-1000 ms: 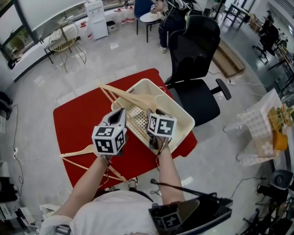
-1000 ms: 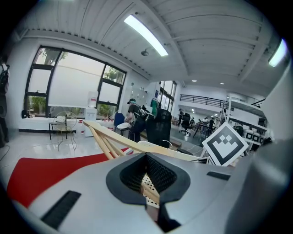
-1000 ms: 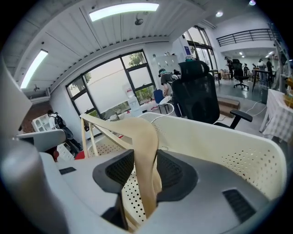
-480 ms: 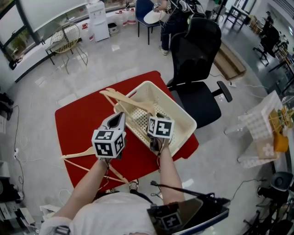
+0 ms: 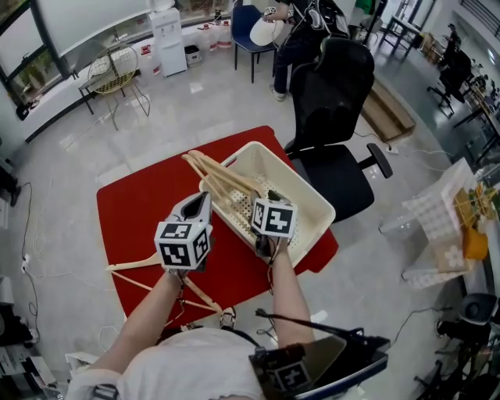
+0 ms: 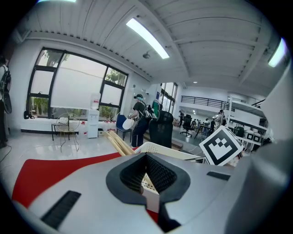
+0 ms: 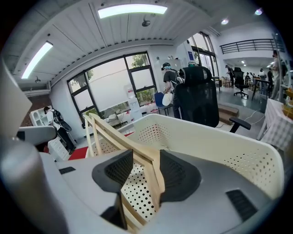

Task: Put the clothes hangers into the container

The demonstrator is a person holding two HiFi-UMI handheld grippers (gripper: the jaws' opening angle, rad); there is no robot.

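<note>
Spare hangers [image 5: 144, 262] wait on the red table [image 5: 133, 211]; left gripper [image 6: 147, 171], fingers pressed together, empty. On the right gripper [image 7: 146, 171], fingers have just been spreading round the wooden hanger [image 7: 123, 139], which has slid deeper into the container [image 7: 215, 141]: looks like a release.

Glossy pale grey floor [image 5: 195, 101] all round. A black office chair [image 5: 332, 94] stands at 1 o'clock and a wire chair [image 5: 109, 74] at 10. What looks like a white water dispenser [image 5: 168, 35] is at 11. Big windows [image 7: 114, 87] line that wall; 2 strip lights [image 7: 132, 10] glow overhead.
</note>
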